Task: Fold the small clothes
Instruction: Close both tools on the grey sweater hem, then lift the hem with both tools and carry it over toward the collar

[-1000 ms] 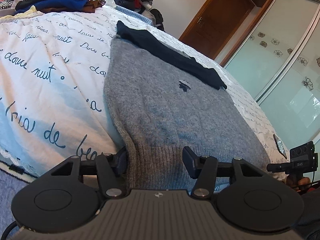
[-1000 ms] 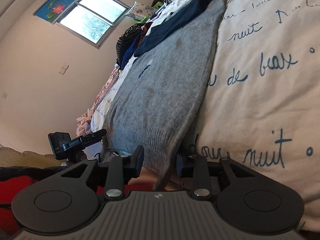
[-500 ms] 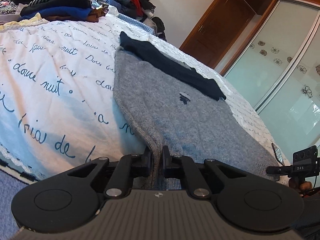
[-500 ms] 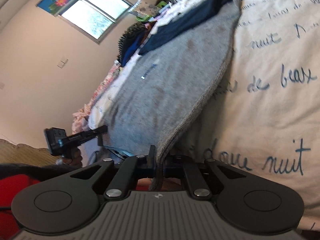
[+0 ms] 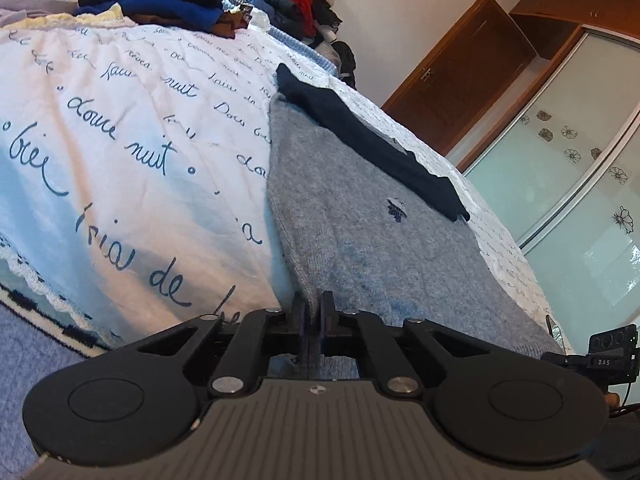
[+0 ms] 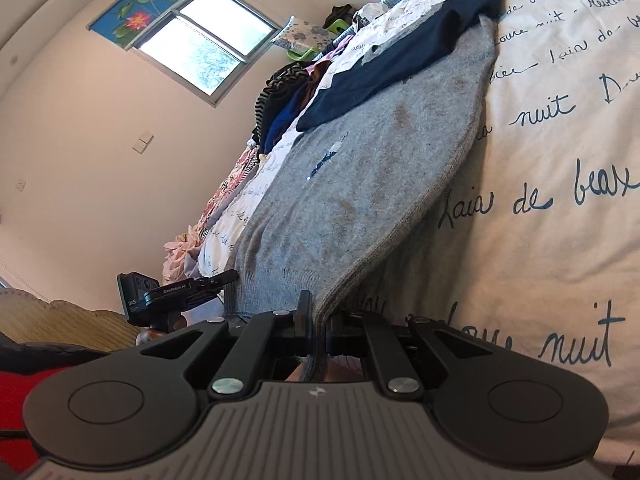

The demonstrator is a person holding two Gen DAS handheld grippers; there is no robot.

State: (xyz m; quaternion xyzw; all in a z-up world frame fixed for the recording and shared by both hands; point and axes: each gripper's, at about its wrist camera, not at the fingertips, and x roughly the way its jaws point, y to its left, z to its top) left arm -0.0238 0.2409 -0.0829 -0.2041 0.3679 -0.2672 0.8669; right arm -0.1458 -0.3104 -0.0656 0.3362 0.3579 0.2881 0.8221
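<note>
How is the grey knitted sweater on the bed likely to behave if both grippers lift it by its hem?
The grey sweater probably sags between grips: its hem already curves up limply at the right gripper. Its thick knit looks unlikely to slip. The left gripper bunches it easily, so it is soft.

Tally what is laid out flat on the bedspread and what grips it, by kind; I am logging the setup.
Grey sweater: 1
Dark navy garment across its far end: 1
Tongs shut on the sweater's hem: 2, left and right
Total: 4

Black left gripper point(image 5: 313, 320) and right gripper point(image 6: 316, 320): ribbed grey housing, round side discs, silver screws on the linkage arms.
</note>
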